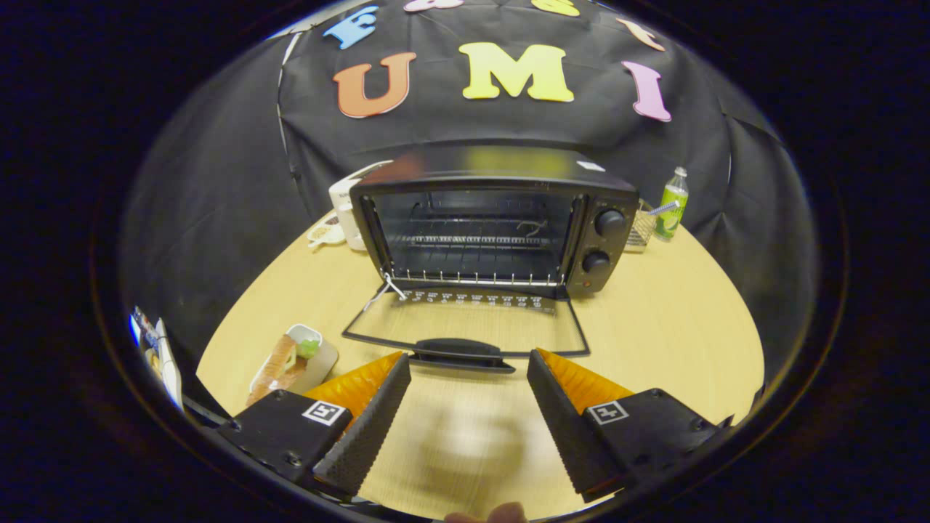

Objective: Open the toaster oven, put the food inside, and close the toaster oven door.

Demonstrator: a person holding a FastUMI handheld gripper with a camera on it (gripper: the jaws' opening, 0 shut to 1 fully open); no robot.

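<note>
Two spread, empty fingers of the gripper [468, 381] face the black toaster oven [494, 218], its glass door [465, 327] lying open, while the soft-looking sandwich in its white tray [294, 363] beside them probably wants a gentle side pinch.

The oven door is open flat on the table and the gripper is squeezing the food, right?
Not quite. The toaster oven door does lie open flat on the table, but the gripper is open and holds nothing. In the gripper view, the food sits on its tray beside the fingers.
</note>
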